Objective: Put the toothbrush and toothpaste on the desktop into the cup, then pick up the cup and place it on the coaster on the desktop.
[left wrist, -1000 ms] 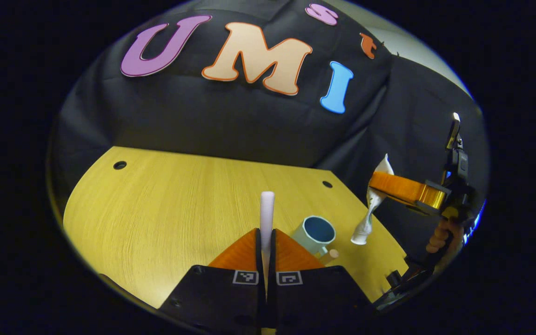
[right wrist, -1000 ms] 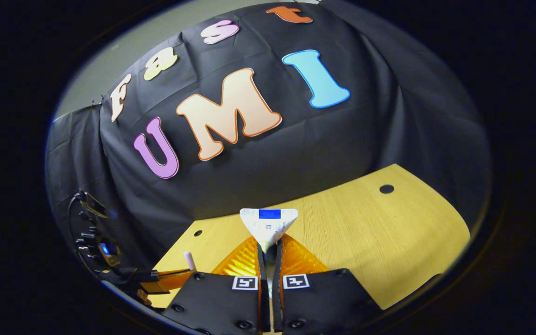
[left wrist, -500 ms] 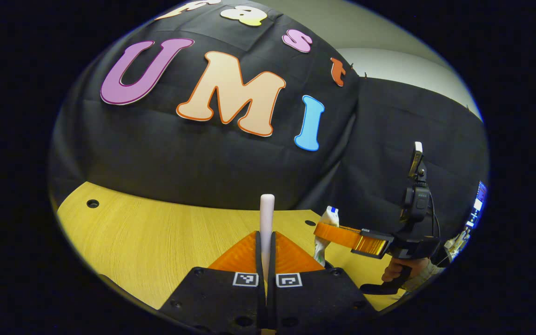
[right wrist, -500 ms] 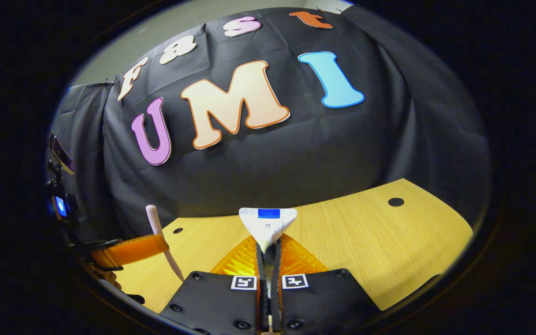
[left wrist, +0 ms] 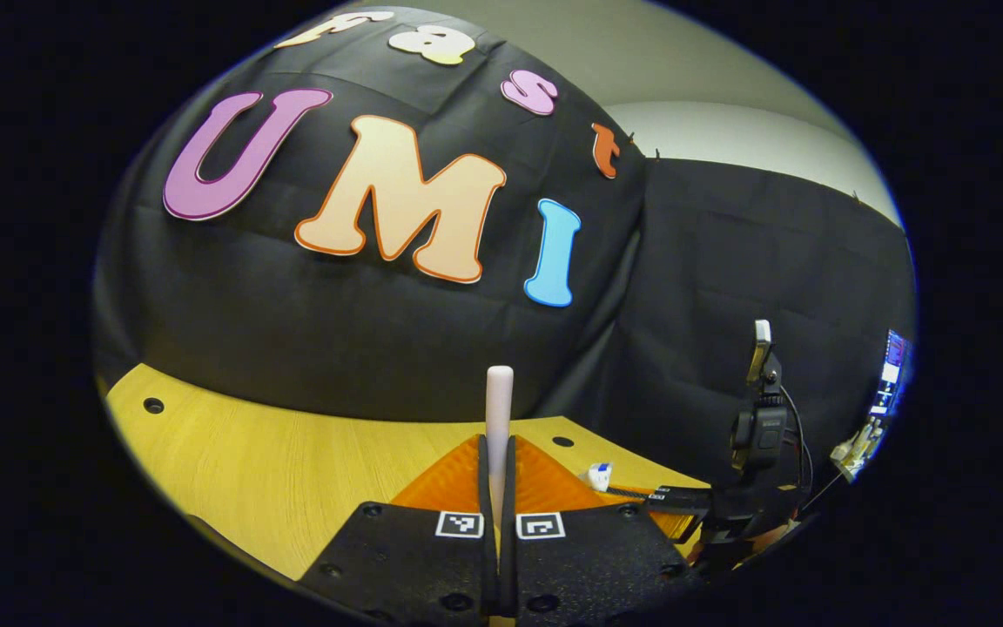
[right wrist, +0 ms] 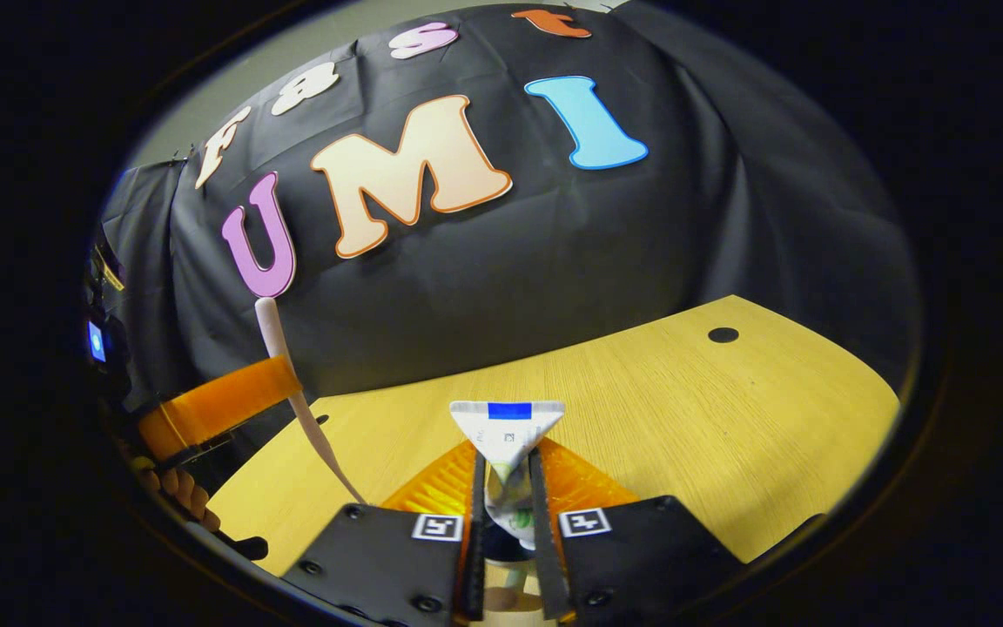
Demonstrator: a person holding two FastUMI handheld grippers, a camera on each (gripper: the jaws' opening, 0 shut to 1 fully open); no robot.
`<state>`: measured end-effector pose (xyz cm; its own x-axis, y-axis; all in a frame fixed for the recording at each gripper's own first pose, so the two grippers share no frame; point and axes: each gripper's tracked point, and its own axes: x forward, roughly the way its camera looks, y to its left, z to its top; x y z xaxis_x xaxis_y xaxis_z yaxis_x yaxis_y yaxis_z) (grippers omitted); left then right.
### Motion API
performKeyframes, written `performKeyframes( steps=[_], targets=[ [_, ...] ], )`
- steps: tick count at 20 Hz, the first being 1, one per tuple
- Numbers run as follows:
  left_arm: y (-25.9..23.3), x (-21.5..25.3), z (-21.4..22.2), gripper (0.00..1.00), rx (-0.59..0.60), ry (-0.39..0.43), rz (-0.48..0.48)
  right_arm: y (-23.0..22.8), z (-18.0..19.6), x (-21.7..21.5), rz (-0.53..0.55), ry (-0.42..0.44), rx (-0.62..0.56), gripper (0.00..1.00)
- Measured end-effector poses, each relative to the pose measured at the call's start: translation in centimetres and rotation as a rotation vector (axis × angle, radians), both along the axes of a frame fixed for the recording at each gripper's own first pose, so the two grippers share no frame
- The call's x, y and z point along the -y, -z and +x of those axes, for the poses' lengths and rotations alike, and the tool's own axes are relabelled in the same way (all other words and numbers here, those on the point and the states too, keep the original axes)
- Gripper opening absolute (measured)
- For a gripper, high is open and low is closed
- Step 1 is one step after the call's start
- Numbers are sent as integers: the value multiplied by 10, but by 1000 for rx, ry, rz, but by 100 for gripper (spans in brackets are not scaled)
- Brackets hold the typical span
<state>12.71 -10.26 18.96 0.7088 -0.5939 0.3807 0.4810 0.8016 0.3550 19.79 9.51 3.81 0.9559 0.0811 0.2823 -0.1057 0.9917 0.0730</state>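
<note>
Step in hand: loading the cup. Both items are off the desk; neither is fully in yet, as far as I can judge.

Left tongs: pressed narrow on the toothbrush, whose pale handle stands straight up between the fingers. In the right gripper view the same tongs sit at the left, a hand under them, with the toothbrush held slanted, its lower end pointing down toward the near desk edge.

Right tongs: parted a little, the gap wider than the toothpaste at its waist. The tube stands between the fingers, flat crimped end up. I cannot tell whether both fingers press on it or whether it has been let go.

Toothpaste: its lower end drops out of sight between the fingers. In the left gripper view a small white and blue tip pokes up just beside the right tongs, low at the right.

Cup: a dark rounded shape low between the right fingers may be its mouth; too hidden to be sure.

Coaster: I cannot place it.

Next move, my guess: if the tube is resting in the cup, the right tongs need to lift clear straight up. Then the left tongs must swing the toothbrush over the cup mouth, lower end first, and open.
</note>
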Motion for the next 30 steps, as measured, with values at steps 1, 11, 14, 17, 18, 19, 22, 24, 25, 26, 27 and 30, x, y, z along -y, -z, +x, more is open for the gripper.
performKeyframes(
  steps=[1, 11, 14, 17, 18, 19, 22, 24, 25, 26, 27, 30],
  targets=[
    [-2, 4, -3, 0, 10, 7, 4, -5, -6, 1, 17, -6, 17, 48],
    [-4, 50, -8, 0, 46, 113, 19, -19, -80, 85, 99, 191, 125, 98],
    [2, 58, 0, 0, 44, 123, 32, -15, -97, 100, 115, 247, 130, 98],
    [8, 63, 10, 0, 32, 133, 34, 0, -108, 121, 136, 281, 127, 98],
    [10, 64, 13, 0, 28, 135, 36, 4, -111, 124, 141, 289, 126, 98],
    [13, 65, 17, 0, 23, 136, 38, 7, -113, 126, 145, 297, 124, 98],
    [25, 72, 26, 0, -12, 157, 47, 16, -112, 128, 144, 309, 108, 98],
    [37, 75, 31, 0, -38, 163, 57, 21, -110, 125, 140, 311, 99, 98],
    [42, 74, 34, 0, -39, 151, 76, 23, -110, 124, 138, 308, 94, 98],
    [48, 73, 36, 0, -42, 141, 98, 25, -109, 122, 137, 306, 90, 98],
    [53, 73, 39, 0, -45, 132, 117, 26, -107, 120, 134, 302, 84, 98],
    [70, 67, 42, 5, -65, 110, 166, 29, -104, 115, 121, 299, 76, 98]
  ],
)
